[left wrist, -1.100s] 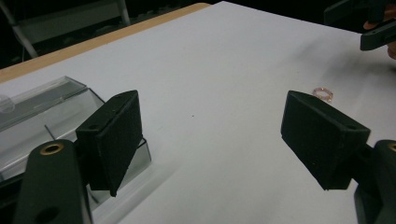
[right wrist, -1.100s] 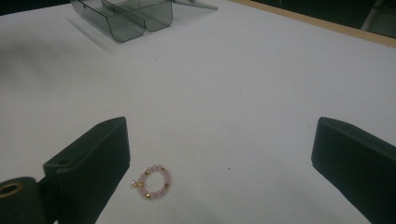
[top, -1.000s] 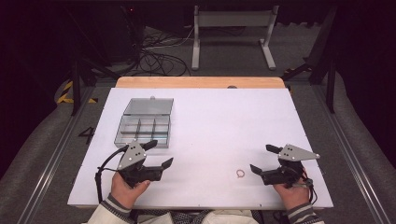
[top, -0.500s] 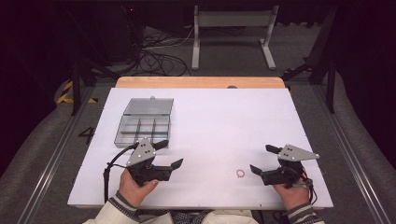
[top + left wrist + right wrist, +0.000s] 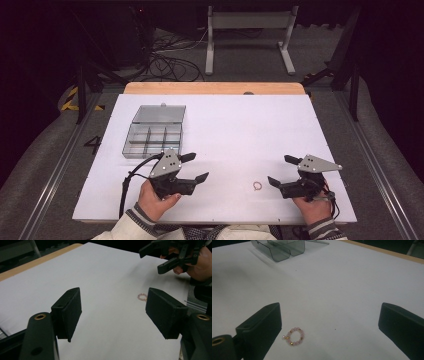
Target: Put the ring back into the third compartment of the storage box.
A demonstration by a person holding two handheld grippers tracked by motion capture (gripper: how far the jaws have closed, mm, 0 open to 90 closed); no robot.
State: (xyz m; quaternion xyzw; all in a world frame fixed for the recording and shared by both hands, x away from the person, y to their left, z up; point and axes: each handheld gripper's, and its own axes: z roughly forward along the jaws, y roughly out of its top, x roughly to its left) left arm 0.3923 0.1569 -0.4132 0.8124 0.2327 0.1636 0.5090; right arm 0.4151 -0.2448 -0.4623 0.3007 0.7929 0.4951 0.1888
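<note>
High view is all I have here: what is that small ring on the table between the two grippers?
Observer: A bead ring, pink beads with a few gold ones, seen in the right gripper view.
Operator: Is the right gripper touching it?
Observer: No. Its jaws stand wide apart, and the ring lies on the table just off the left-hand jaw.
Operator: And the left gripper?
Observer: Open, nothing between its jaws, which have just been closing a little; its view shows the ring farther off.
</note>
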